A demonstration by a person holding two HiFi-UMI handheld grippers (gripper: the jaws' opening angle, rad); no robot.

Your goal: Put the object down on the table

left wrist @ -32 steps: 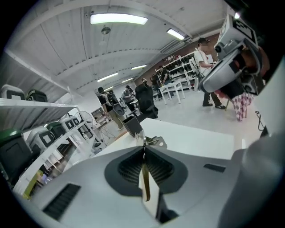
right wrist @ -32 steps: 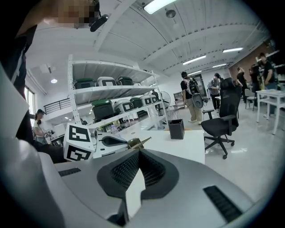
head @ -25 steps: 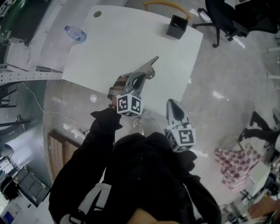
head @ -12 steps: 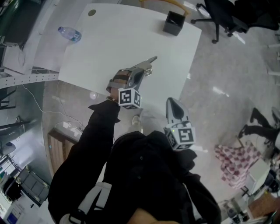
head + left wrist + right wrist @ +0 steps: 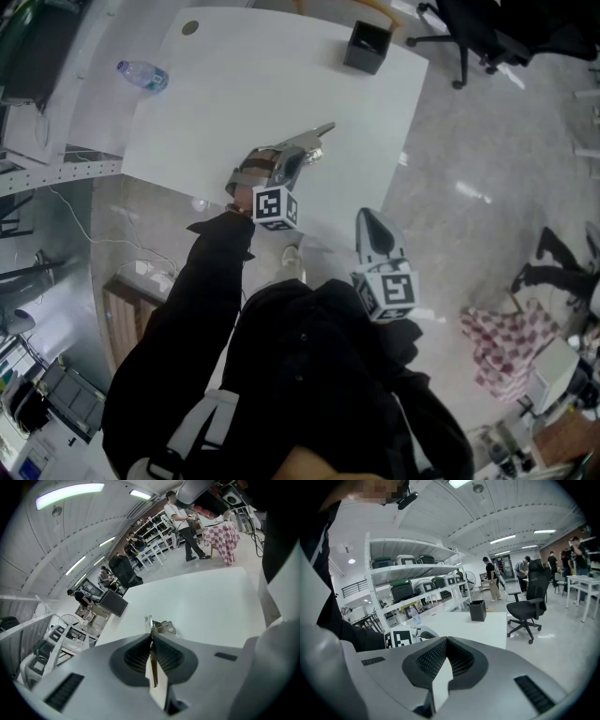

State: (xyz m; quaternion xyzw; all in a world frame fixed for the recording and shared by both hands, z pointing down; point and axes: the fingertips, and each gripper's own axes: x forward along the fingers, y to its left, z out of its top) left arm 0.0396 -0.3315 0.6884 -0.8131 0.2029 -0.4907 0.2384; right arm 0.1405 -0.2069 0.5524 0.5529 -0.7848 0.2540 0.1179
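**Small metal piece (image 5: pixel 159 626) is still clamped, and almost nothing has changed**

Closest to us, the right gripper (image 5: pixel 367 219) hangs short of the table edge. Its fingers are pressed together with nothing between them.

Ahead of it, the left gripper (image 5: pixel 319 139) has crept only slightly over the last second and has now all but stopped. Its fingers stay pinched narrow on the metal piece, which sticks out just past the fingertips.

The white table (image 5: pixel 262 75) lies under and beyond those fingertips. We cannot tell whether the piece touches it yet.

We judge the carry finished, with the lowering and release still to do.

Well beyond the fingertips sit a black box (image 5: pixel 366 45) and a water bottle (image 5: pixel 141 75), both clear of the drop spot.
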